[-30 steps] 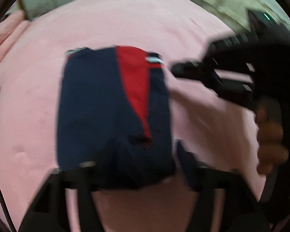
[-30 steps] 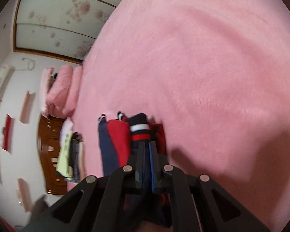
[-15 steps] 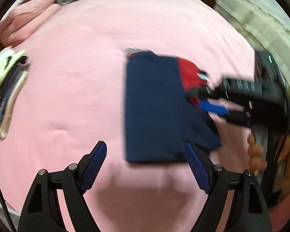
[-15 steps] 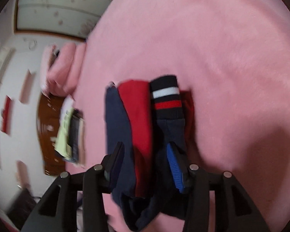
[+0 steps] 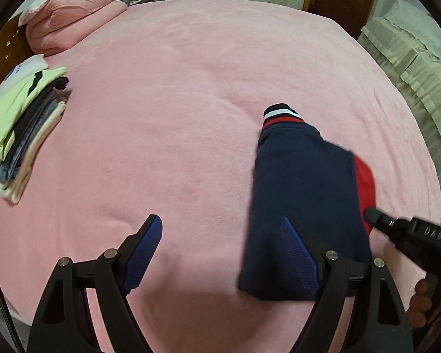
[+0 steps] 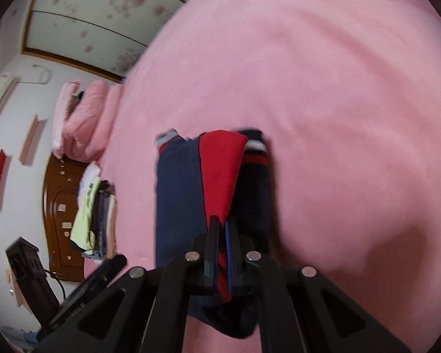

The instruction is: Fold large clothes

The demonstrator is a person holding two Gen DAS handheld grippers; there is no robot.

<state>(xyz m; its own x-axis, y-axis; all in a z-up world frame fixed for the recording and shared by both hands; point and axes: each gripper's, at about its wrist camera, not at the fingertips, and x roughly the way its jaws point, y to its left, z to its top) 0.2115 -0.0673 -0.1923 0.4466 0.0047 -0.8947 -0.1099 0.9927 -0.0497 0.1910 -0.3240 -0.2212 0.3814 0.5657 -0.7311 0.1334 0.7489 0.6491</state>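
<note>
Navy-and-red folded garment (image 5: pixel 302 200) lies on the pink bed (image 5: pixel 176 88); right gripper (image 6: pixel 222 232), angled down, has just clamped shut on its red edge, left gripper (image 5: pixel 220 253) hovers spread wide, empty, beside it

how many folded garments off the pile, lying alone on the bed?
1: the navy-and-red garment on the pink bed, pinched by the right gripper. Others sit stacked in the clothes pile at left.

Folded sweater (image 5: pixel 302 206) lying on the bedspread (image 5: pixel 176 117) ahead-right of the left gripper (image 5: pixel 223 253), its edge sitting between the right gripper (image 6: pixel 222 235) fingers, stack of folded clothes (image 5: pixel 20 126) lying far left, folded quilt (image 5: pixel 70 14) sitting beyond it
</note>
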